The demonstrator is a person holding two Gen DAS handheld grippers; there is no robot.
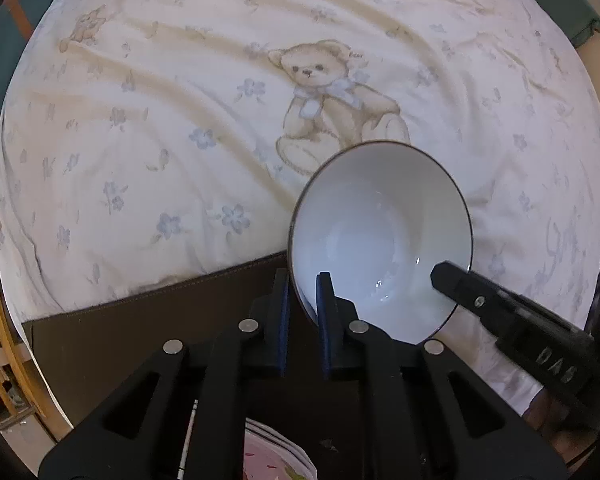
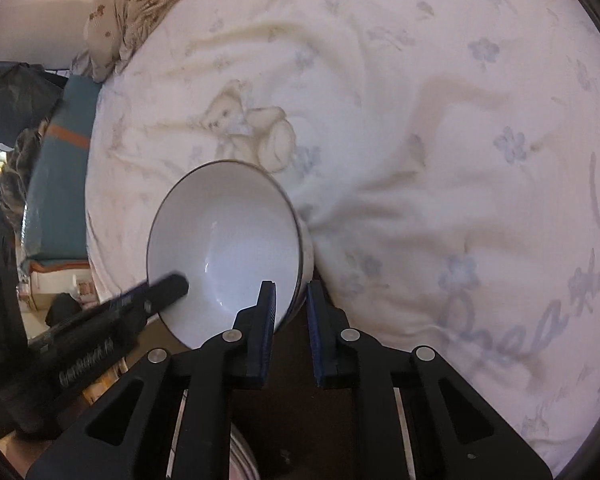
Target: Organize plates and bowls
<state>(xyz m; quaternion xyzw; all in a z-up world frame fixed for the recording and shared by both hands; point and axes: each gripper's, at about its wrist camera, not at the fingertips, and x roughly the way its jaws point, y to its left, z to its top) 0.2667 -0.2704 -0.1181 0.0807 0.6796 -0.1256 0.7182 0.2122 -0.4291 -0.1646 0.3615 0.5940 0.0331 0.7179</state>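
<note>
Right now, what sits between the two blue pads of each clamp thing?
The white bowl's rim. The left hand-held gripper pinches one side in the left wrist view, and the right hand-held gripper straddles the opposite side in the right wrist view.

A home bedroom. Shown by a bed (image 1: pixel 180 140) under a teddy-bear quilt (image 1: pixel 324 100). Rumpled pillow (image 2: pixel 140 4) at its head.

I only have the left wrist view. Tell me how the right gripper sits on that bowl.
Observer: The right gripper straddles the rim of the bowl, one finger inside, one outside.
Operator: Tell me if it is clamped.
Observer: Cannot tell; a dark gap shows beside the outer finger.
Operator: Report what lies beyond the bowl.
Observer: A pillow at the far edge of the bed.
</note>
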